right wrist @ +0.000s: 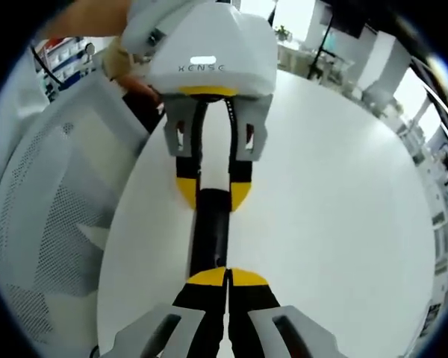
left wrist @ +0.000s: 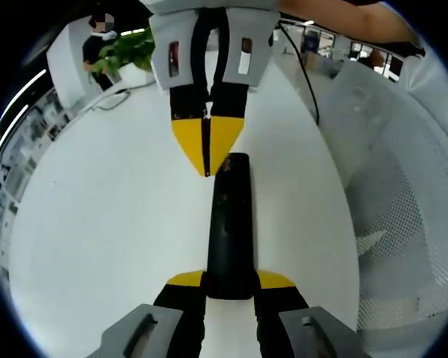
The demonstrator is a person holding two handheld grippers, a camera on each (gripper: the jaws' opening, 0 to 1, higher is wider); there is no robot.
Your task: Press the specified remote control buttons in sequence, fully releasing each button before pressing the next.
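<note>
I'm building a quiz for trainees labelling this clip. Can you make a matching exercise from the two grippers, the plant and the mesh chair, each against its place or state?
1 left gripper
2 right gripper
3 plant
4 mesh chair

A fingers closed together, tips at the remote end
B beside the table edge
C fingers either side of the remote
D far end of the table

Pairs: 1-C, 2-A, 3-D, 4-B

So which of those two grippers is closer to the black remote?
Left, narrowly. The left gripper has its jaws clamped around one end of the remote. The right gripper, jaws shut, has its tips at the opposite end, touching or just above it.
</note>
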